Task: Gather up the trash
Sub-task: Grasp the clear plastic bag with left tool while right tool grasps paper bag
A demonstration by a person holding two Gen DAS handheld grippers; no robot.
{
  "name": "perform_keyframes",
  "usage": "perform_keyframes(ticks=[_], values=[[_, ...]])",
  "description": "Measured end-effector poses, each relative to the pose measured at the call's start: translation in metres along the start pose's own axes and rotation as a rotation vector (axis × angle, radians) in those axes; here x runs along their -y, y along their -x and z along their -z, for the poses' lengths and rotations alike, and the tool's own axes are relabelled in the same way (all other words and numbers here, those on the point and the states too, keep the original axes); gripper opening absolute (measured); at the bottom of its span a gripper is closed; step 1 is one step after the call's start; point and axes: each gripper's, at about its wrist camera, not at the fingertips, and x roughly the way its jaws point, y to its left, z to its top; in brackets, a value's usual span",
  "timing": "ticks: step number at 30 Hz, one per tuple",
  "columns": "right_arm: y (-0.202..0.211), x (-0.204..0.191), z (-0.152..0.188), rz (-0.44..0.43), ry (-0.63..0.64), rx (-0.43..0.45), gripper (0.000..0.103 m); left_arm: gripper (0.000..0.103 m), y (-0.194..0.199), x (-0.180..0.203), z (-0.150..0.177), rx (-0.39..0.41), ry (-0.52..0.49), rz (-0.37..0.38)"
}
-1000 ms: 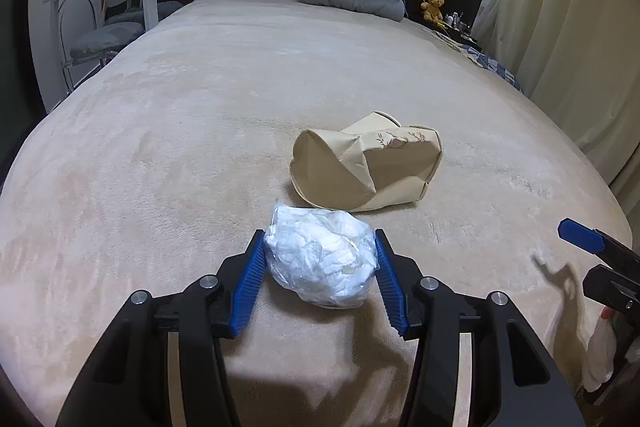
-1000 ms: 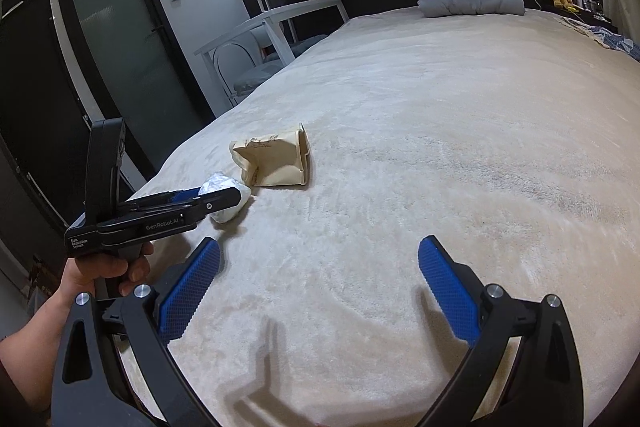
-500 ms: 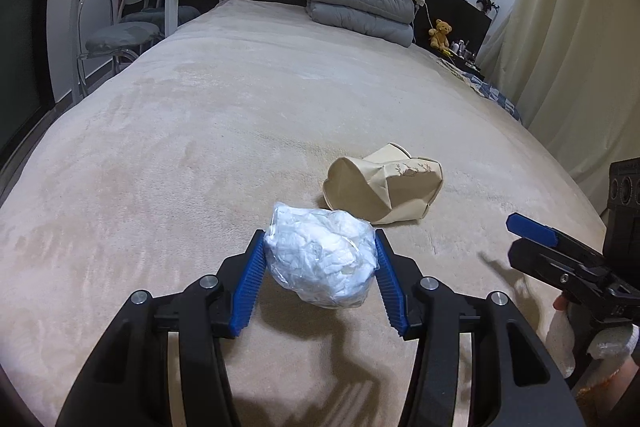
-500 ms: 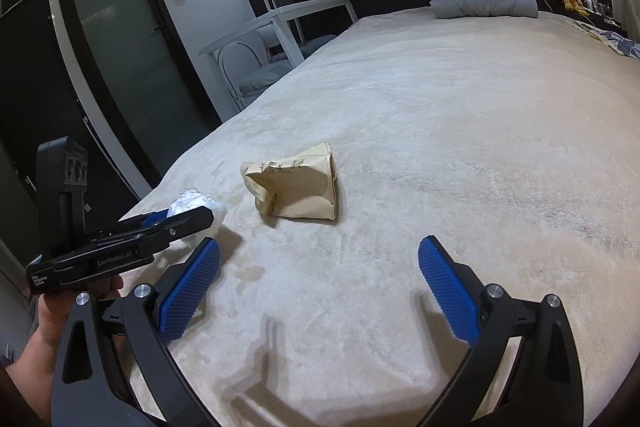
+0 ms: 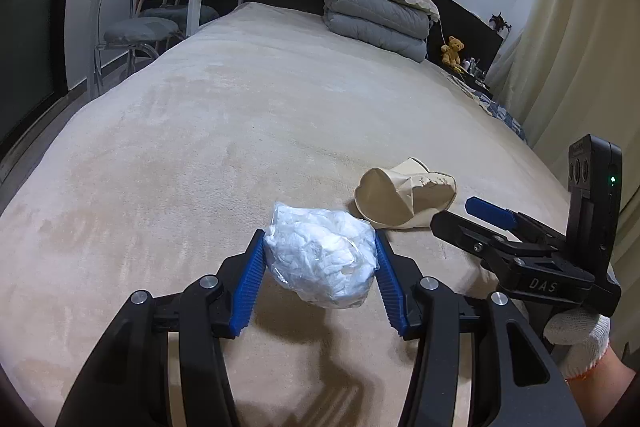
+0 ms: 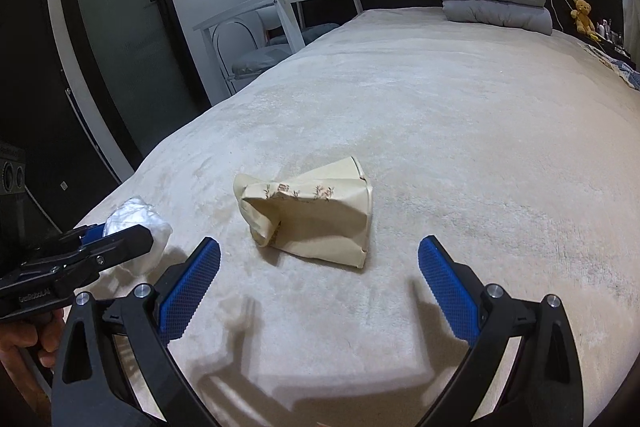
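Looking along left wrist view: the left tool is clamped on a crumpled white plastic wad, its blue pads pressing both sides, the wad lifted just clear of the beige bed.
Paper trash: a crushed tan paper bag lies on the bed just beyond the wad, to its right and not touching it.
Other hand: the right tool reaches in from the right edge, held by a gloved hand, its blue tip near the bag.
Change on this side: a second ago only the tip of the right tool showed at the frame's edge; now its whole body is in sight, close by the bag.
Right wrist view: the right tool has its jaws wide apart with nothing between them; the paper bag sits just ahead, centred between the pads.
Left tool from here: it shows at the lower left, the white wad in its grip.
Change on this side: the bag was farther off and to the left before; it now lies straight ahead and close.
Meaning for the task: one piece looks collected; the second seems lined up for a grasp, not yet touched.
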Motion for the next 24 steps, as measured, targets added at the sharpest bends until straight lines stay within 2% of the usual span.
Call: perform_keyframes(ticks=[9,14,18,24], values=[[-0.033,-0.01,-0.012,0.027,0.015,-0.014,0.098,0.05,0.004,-0.008,0.0,0.0,0.021,0.0],[-0.042,-0.013,-0.019,0.031,0.014,-0.011,0.098,0.05,0.007,-0.011,-0.001,0.017,0.039,0.042],[-0.045,-0.015,-0.018,0.048,0.03,-0.017,0.081,0.05,0.008,-0.01,-0.001,0.016,0.039,0.041],[-0.039,-0.021,-0.015,0.046,0.066,0.002,0.08,0.05,0.008,-0.012,0.0,0.014,0.042,0.034]])
